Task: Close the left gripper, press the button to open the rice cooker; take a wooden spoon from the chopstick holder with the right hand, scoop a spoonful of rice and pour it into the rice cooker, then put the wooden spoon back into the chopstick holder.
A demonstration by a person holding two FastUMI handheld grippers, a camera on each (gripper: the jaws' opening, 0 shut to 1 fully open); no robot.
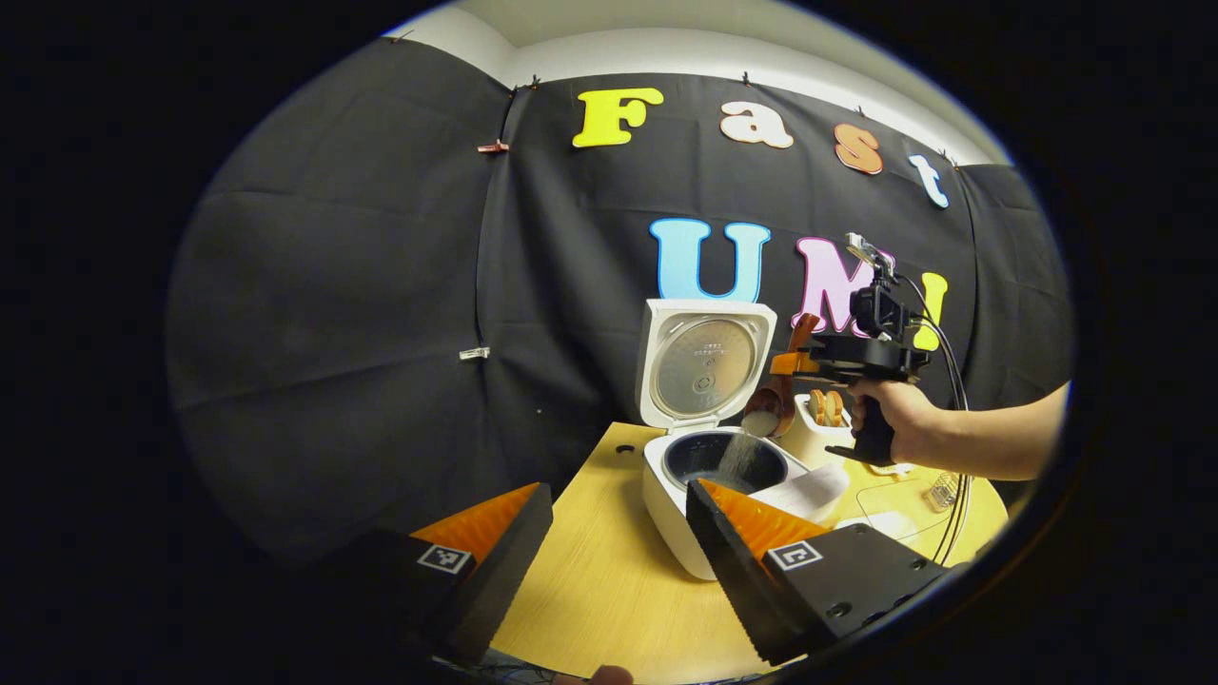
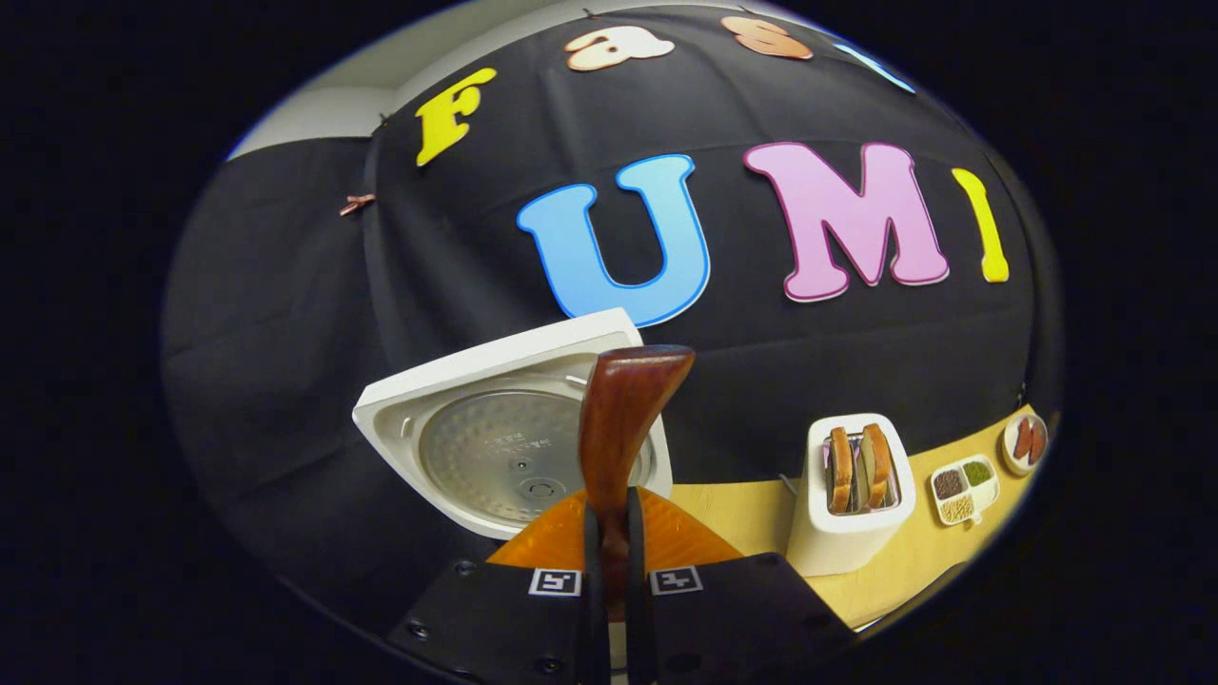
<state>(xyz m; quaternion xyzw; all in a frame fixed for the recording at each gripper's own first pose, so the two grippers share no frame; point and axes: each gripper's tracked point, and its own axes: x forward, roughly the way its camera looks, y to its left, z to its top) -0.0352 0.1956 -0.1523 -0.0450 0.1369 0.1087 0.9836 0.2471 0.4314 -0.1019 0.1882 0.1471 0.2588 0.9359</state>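
While the right gripper (image 1: 795, 364) is clamping the spoon (image 1: 775, 395), rice (image 1: 735, 461) is pouring into the cooker (image 1: 709, 476). A hand (image 1: 894, 419) is holding it level above the tabletop (image 1: 609, 580). The left gripper (image 1: 618, 533) is gaping, empty.

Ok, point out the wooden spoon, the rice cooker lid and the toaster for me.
wooden spoon (image 2: 623, 419), right gripper view, on its handle above the jaws.
rice cooker lid (image 1: 702, 366), left gripper view, on its metal inner plate.
toaster (image 2: 837, 542), right gripper view, on its white front wall.
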